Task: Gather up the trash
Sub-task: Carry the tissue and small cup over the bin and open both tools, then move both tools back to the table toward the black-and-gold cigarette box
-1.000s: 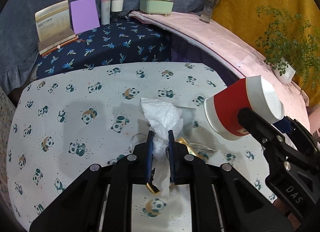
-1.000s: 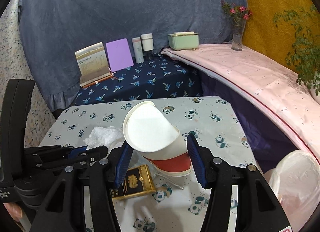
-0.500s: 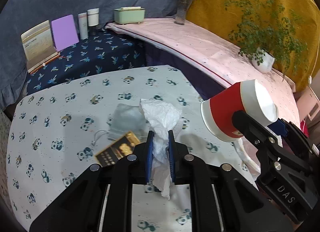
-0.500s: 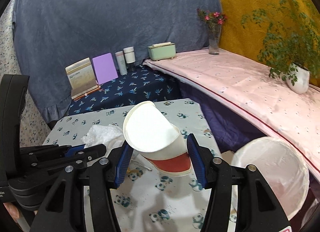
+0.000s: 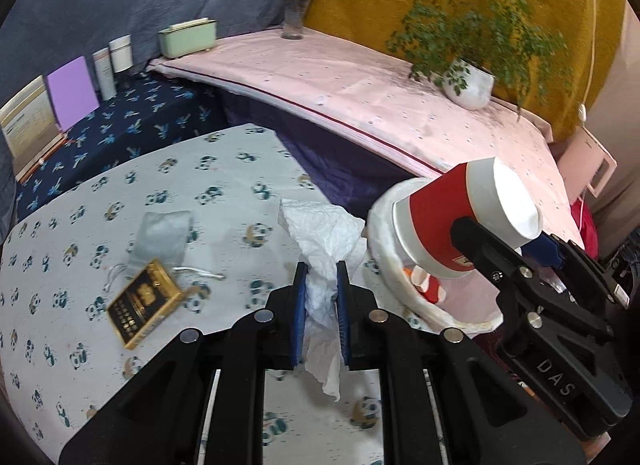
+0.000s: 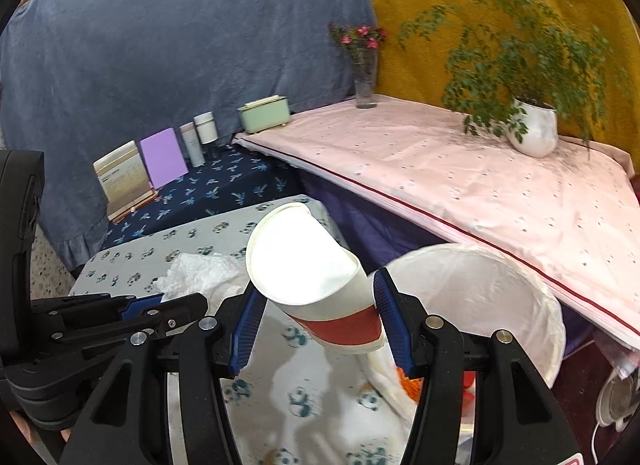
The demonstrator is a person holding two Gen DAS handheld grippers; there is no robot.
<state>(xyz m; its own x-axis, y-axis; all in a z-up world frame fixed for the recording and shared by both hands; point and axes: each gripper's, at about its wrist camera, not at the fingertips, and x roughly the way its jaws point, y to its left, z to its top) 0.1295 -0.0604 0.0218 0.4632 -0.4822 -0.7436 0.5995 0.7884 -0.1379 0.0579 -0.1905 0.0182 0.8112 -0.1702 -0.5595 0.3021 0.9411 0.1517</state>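
Note:
My left gripper (image 5: 320,313) is shut on a crumpled white tissue (image 5: 324,233) and holds it above the right edge of the panda-print table (image 5: 120,193). My right gripper (image 6: 316,325) is shut on a red and white paper cup (image 6: 316,285), tilted, just left of a white-lined trash bin (image 6: 492,297). In the left wrist view the cup (image 5: 464,217) hangs over the bin (image 5: 384,225), which holds red and orange trash. A black and gold packet (image 5: 142,301) and a grey pouch (image 5: 164,233) lie on the table.
A pink-covered bench (image 5: 360,85) runs behind the bin, with a potted plant (image 5: 468,81), a flower vase (image 5: 294,13) and a green box (image 5: 188,37). A dark blue cloth (image 5: 132,125) holds a purple card, a booklet and two small containers.
Both grippers have swung right with the tissue and cup, from over the table's middle to its right edge. The trash bin has come into view under the cup.

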